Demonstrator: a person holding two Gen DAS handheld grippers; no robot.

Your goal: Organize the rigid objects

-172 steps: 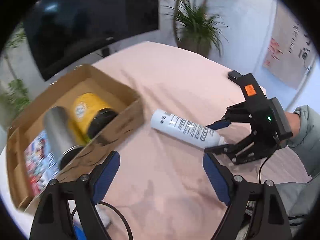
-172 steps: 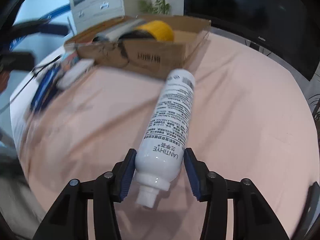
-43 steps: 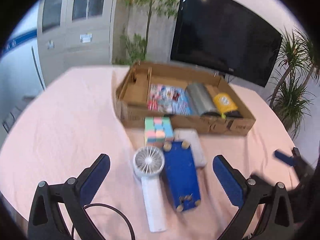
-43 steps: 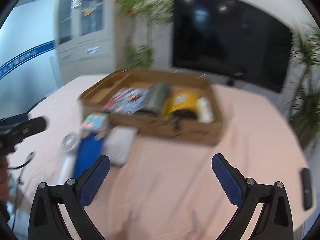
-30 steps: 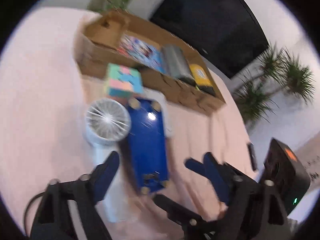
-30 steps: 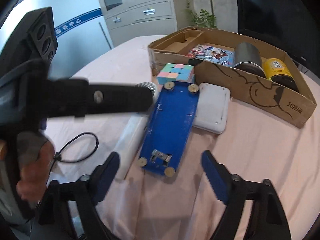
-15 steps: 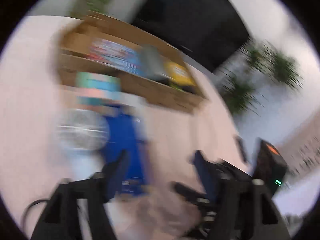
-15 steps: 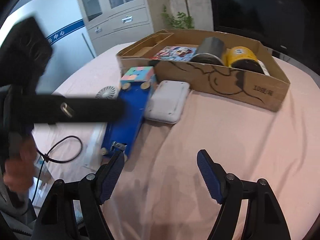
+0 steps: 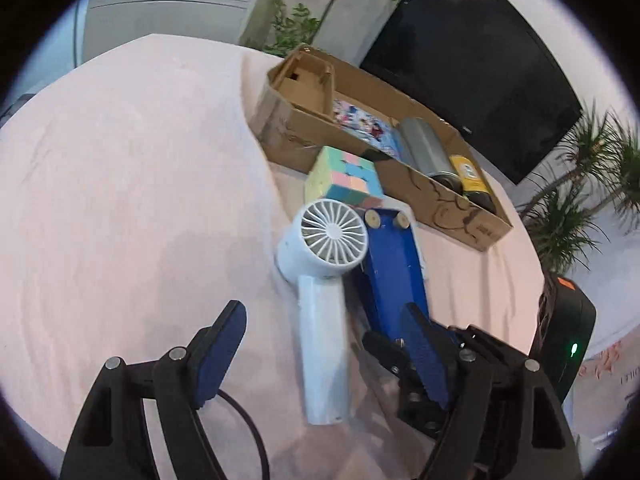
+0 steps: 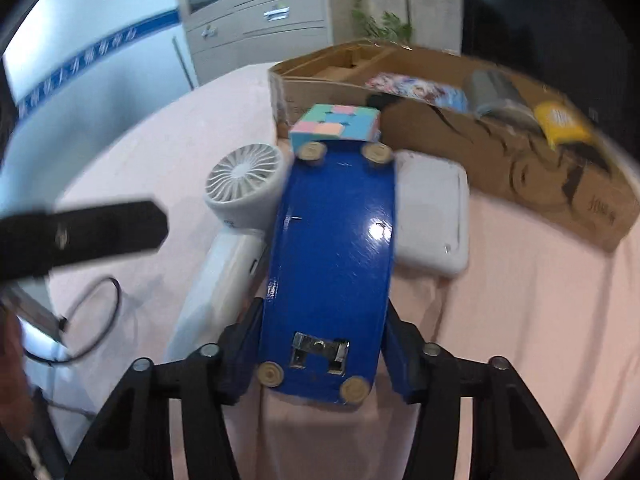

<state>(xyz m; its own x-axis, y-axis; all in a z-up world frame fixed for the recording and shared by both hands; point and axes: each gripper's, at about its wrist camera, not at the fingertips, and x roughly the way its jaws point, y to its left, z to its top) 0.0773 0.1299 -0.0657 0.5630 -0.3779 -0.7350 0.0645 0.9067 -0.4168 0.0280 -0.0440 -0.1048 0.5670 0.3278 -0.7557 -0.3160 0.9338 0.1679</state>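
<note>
Right gripper [image 10: 324, 354] seemingly around blue board [image 10: 332, 248]

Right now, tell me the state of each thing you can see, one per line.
Right gripper: jaws astride the blue box, contact unclear.
Left gripper: open, empty.
Blue box: flat on the table.
Handheld fan: lying down.
Cardboard tray: open, partly filled.
Pastel cube: scrambled.

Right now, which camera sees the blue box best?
The right wrist view: the blue box fills the middle, between the right claw fingers. The left wrist view shows it partly hidden behind the white fan.
</note>
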